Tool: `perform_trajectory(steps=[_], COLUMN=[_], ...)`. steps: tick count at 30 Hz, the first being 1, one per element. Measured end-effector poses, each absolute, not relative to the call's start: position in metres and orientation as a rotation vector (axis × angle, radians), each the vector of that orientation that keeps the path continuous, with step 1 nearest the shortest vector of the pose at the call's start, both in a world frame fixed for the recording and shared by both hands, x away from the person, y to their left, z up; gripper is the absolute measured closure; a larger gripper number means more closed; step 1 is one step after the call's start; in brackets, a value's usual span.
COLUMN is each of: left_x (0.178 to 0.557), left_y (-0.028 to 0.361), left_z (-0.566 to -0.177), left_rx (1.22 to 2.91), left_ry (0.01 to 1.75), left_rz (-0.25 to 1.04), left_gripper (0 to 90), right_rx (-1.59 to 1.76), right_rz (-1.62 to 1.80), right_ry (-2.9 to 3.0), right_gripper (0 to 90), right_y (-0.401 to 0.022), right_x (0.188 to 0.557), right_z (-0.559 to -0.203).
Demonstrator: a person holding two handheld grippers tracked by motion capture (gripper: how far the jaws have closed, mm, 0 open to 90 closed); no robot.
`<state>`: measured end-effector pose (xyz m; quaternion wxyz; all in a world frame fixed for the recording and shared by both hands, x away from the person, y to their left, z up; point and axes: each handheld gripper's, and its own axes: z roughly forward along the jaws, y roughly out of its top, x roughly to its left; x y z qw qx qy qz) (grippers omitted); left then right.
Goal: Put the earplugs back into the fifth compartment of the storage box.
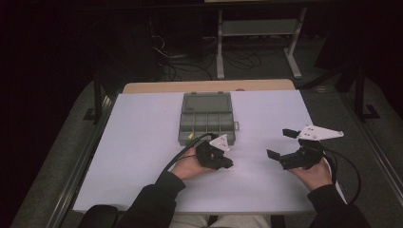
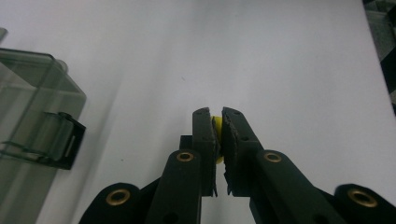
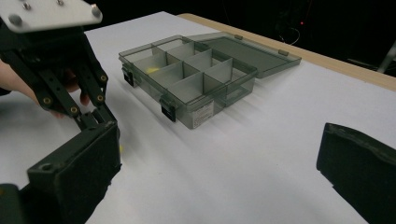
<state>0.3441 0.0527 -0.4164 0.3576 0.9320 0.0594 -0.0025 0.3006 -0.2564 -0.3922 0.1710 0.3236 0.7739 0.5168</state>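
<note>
My left gripper [image 2: 218, 115] is shut on a small yellow piece [image 2: 216, 125], pinched between its two black pads just above the white table. In the high view the left gripper [image 1: 227, 164] sits low, in front of the clear grey compartment box [image 1: 207, 141]. That box stands open with its lid [image 1: 206, 102] folded back, and a yellow piece [image 3: 152, 70] lies in one near-left compartment. My right gripper [image 1: 281, 143] hovers to the right of the box with its jaws wide apart and nothing between them. Seen from the right gripper [image 3: 219, 163], the left gripper [image 3: 108, 122] points down at the table.
The white table sheet [image 1: 142, 142] has bare room left, right and in front of the box [image 3: 212, 105]. One latch [image 2: 63, 140] of the box [image 2: 32, 93] sticks out close to my left gripper. A wooden table edge [image 1: 209, 86] runs behind the lid. Cables trail from both grippers.
</note>
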Motion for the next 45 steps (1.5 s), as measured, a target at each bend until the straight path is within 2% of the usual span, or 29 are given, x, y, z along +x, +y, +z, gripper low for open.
perform_trajectory(steps=[26,35,45], left_x=[0.367,0.377,0.387], left_y=[0.08,0.098,0.116], left_z=[-0.351,-0.343,-0.334], left_rx=[2.338,2.307,2.308], left_ry=[0.182,0.246,0.29], left_rz=[0.105,0.128,0.213], left_gripper=[86.0,86.0,85.9], right_rx=[0.919,0.922,0.923], right_rz=[1.469,1.47,1.466], right_ry=[2.2,2.199,2.201], right_gripper=[0.0,0.0,0.0], right_y=[-0.256,-0.256,-0.256], right_x=[0.301,0.301,0.301], right_z=[-0.392,-0.392,-0.393])
